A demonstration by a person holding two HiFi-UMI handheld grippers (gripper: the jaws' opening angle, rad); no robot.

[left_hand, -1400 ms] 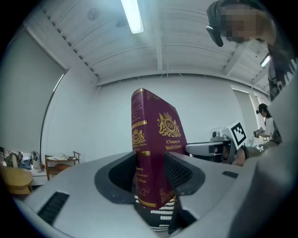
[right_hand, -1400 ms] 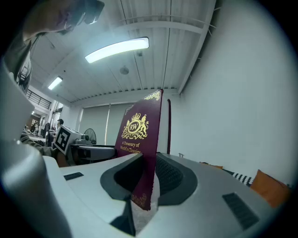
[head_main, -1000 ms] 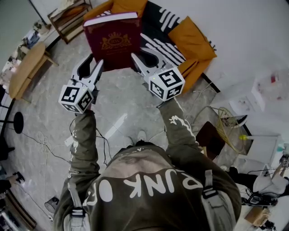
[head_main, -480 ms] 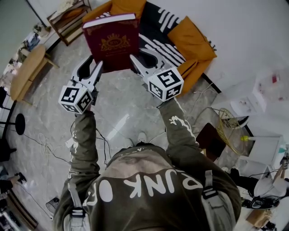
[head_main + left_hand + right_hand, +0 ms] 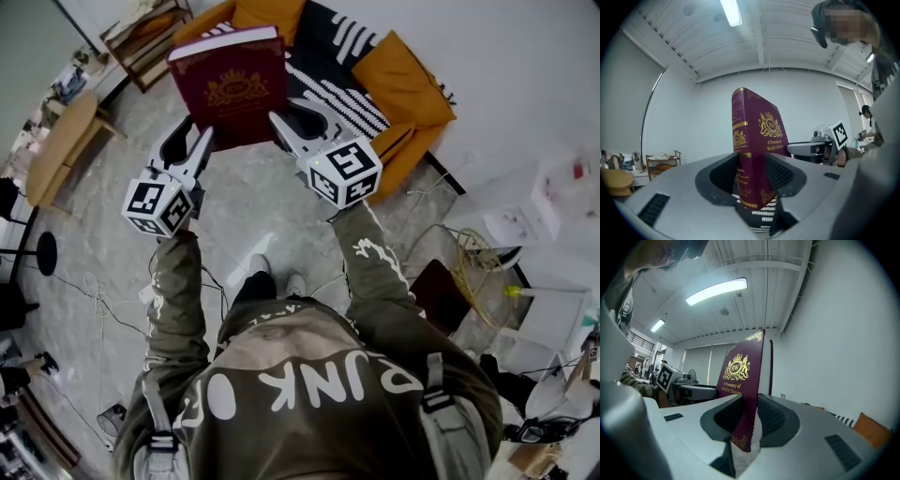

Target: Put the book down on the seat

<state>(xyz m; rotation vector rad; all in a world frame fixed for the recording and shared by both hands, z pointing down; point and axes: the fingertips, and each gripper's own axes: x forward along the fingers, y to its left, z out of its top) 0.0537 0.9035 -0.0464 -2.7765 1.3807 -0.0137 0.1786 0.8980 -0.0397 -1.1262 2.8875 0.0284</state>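
Observation:
A thick maroon book with gold print hangs in the air in front of an orange armchair that has a black and white striped cushion on its seat. My left gripper is shut on the book's near left corner, spine side. My right gripper holds the near right corner; its jaws have just opened somewhat, and the cover still sits pinched between the pads. Both grippers point level. The striped cushion shows below the book.
A round wooden table and a low shelf stand to the left. Cables and white boxes lie on the floor at the right. A black stool is at the left edge.
The book and both grippers have shifted slightly forward toward the armchair. The person's foot has stepped forward below the grippers.

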